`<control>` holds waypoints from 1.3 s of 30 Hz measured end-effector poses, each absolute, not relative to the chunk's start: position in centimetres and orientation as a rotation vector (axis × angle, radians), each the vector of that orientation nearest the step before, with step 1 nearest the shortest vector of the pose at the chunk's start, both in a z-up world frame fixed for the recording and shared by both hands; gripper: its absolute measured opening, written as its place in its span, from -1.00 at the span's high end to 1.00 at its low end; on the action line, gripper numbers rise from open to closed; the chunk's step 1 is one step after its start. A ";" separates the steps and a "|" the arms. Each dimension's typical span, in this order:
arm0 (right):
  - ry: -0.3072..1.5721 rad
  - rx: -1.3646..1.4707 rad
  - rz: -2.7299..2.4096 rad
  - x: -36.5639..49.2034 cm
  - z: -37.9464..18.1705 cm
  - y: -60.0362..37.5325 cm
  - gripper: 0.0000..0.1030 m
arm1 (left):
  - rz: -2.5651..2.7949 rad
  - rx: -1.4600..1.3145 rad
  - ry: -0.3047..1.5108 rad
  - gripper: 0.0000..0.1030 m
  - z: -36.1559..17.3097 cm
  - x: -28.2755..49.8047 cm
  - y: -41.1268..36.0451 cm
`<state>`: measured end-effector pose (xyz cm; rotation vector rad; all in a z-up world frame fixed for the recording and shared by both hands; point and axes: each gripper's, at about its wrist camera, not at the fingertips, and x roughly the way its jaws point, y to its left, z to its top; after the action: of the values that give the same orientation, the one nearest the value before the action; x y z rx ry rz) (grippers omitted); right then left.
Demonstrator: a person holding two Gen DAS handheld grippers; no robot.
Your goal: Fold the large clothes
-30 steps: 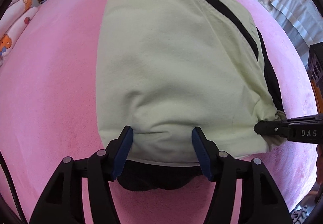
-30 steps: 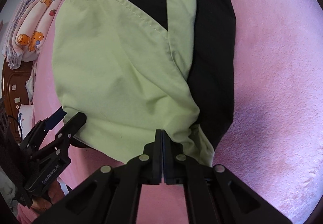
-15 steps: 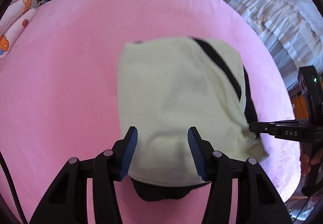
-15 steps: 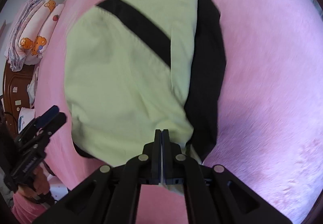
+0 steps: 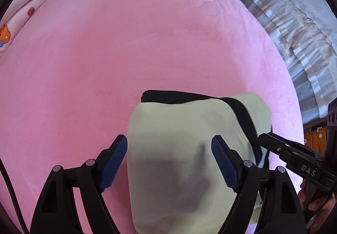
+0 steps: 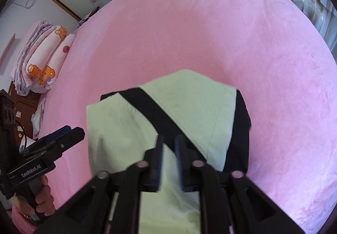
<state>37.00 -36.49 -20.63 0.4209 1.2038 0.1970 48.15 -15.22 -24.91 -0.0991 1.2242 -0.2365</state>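
A folded pale-green garment with black trim (image 5: pixel 183 149) lies near the front edge of the pink bed (image 5: pixel 126 44). It also shows in the right wrist view (image 6: pixel 168 111), crossed by a black diagonal stripe. My left gripper (image 5: pixel 169 158) is open and empty, raised above the garment's near end. My right gripper (image 6: pixel 169 145) is slightly open and empty, above the garment; it appears at the right in the left wrist view (image 5: pixel 271 143). The left gripper shows at the left in the right wrist view (image 6: pixel 69 135).
Rolled cartoon-print bedding (image 6: pixel 42 61) lies at the bed's far left. A white frilled bed cover (image 5: pixel 294 44) is to the right. Wooden furniture (image 6: pixel 23 107) stands beyond the bed's left side.
Both grippers have lifted up and drawn back from the garment. The right gripper, earlier shut on the garment's corner, has let go and parted slightly. The garment stays folded on the bed.
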 end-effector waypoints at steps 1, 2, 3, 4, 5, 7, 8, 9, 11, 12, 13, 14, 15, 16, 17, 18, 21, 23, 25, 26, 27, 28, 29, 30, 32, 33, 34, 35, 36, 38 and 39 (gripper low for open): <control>1.200 0.415 0.195 37.6 -20.9 -36.4 0.01 | -0.226 -0.099 1.236 -0.57 -25.5 48.6 -15.1; 1.195 0.413 0.195 38.0 -21.2 -36.1 -0.01 | -0.214 -0.095 1.247 -0.57 -26.2 49.0 -15.0; 1.195 0.408 0.189 38.5 -21.6 -35.9 -0.01 | -0.207 -0.090 1.252 -0.57 -26.8 48.9 -14.7; 1.205 0.404 0.183 39.0 -22.1 -35.6 -0.01 | -0.198 -0.087 1.261 -0.57 -27.4 49.1 -14.3; 1.218 0.399 0.175 39.2 -22.6 -35.6 -0.01 | -0.198 -0.095 1.272 -0.57 -27.9 49.2 -13.9; 1.234 0.393 0.162 39.7 -23.6 -35.8 -0.01 | -0.205 -0.124 1.288 -0.57 -29.0 49.4 -13.6; 1.237 0.395 0.160 39.7 -24.0 -35.3 -0.01 | -0.209 -0.131 1.295 -0.57 -29.6 49.8 -13.7; 1.244 0.394 0.159 39.7 -24.5 -35.4 -0.01 | -0.212 -0.131 1.299 -0.57 -30.0 50.1 -13.8; 1.265 0.388 0.148 39.7 -25.5 -35.6 -0.01 | -0.220 -0.122 1.308 -0.60 -30.9 50.6 -13.8; 1.278 0.392 0.141 39.8 -26.0 -35.8 -0.01 | -0.225 -0.120 1.313 -0.60 -31.5 50.9 -14.1; 1.283 0.410 0.142 39.7 -26.5 -36.0 -0.01 | -0.229 -0.119 1.315 -0.60 -31.8 51.0 -14.2; 1.284 0.442 0.142 39.7 -26.9 -36.4 -0.01 | -0.235 -0.119 1.317 -0.60 -32.3 51.2 -14.3; 1.284 0.471 0.138 39.7 -27.3 -36.7 -0.01 | -0.238 -0.121 1.320 -0.60 -32.6 51.3 -14.3; 1.284 0.493 0.135 39.7 -27.6 -36.9 -0.01 | -0.241 -0.125 1.326 -0.61 -33.0 51.5 -14.4; 1.285 0.509 0.130 39.8 -27.8 -37.1 0.00 | -0.244 -0.131 1.332 -0.62 -33.4 51.8 -14.2; 1.289 0.514 0.125 39.9 -28.1 -37.1 0.00 | -0.247 -0.146 1.343 -0.63 -33.9 52.0 -14.0; 1.303 0.506 0.117 40.1 -29.0 -36.8 0.00 | -0.248 -0.164 1.364 -0.67 -35.2 52.8 -14.0; 1.309 0.499 0.120 40.4 -29.4 -36.3 0.00 | -0.244 -0.133 1.359 -0.69 -35.3 52.7 -14.4; 1.315 0.492 0.126 40.7 -29.9 -36.1 0.00 | -0.246 -0.104 1.353 -0.71 -35.7 53.0 -14.9; 1.318 0.493 0.129 40.9 -30.1 -36.0 0.00 | -0.248 -0.115 1.359 -0.72 -36.1 53.3 -14.9; 1.319 0.503 0.130 41.0 -30.2 -36.1 0.00 | -0.249 -0.130 1.367 -0.73 -36.4 53.6 -14.9; 1.320 0.517 0.131 41.2 -30.3 -36.1 0.00 | -0.247 -0.142 1.374 -0.75 -36.6 53.9 -14.9; 1.321 0.532 0.130 41.3 -30.4 -36.2 0.00 | -0.248 -0.158 1.378 -0.76 -36.8 54.2 -14.8; 1.323 0.548 0.129 41.5 -30.5 -36.3 0.00 | -0.251 -0.164 1.378 -0.76 -36.9 54.2 -14.7; 1.326 0.565 0.133 41.7 -30.3 -36.4 0.00 | -0.264 -0.189 1.379 -0.75 -36.7 54.2 -14.3; 1.328 0.568 0.138 41.7 -30.2 -36.5 0.00 | -0.271 -0.209 1.372 -0.73 -36.6 54.1 -13.9; 1.328 0.569 0.146 41.7 -29.9 -36.4 0.00 | -0.279 -0.226 1.359 -0.70 -36.2 53.8 -13.6; 1.322 0.570 0.152 41.7 -29.5 -36.5 0.00 | -0.280 -0.222 1.347 -0.69 -35.7 53.4 -13.3; 1.317 0.570 0.158 41.5 -29.0 -36.5 -0.01 | -0.276 -0.209 1.335 -0.68 -35.3 52.9 -12.9; 1.322 0.535 0.156 40.9 -28.3 -36.4 -0.01 | -0.273 -0.179 1.316 -0.62 -34.8 52.4 -13.1; 1.330 0.502 0.146 40.7 -28.0 -36.1 -0.01 | -0.277 -0.165 1.313 -0.56 -34.5 51.9 -13.2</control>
<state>40.75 -36.11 -28.01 0.5019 1.3298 0.1463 51.89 -13.24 -34.54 -0.1649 1.3127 -0.2767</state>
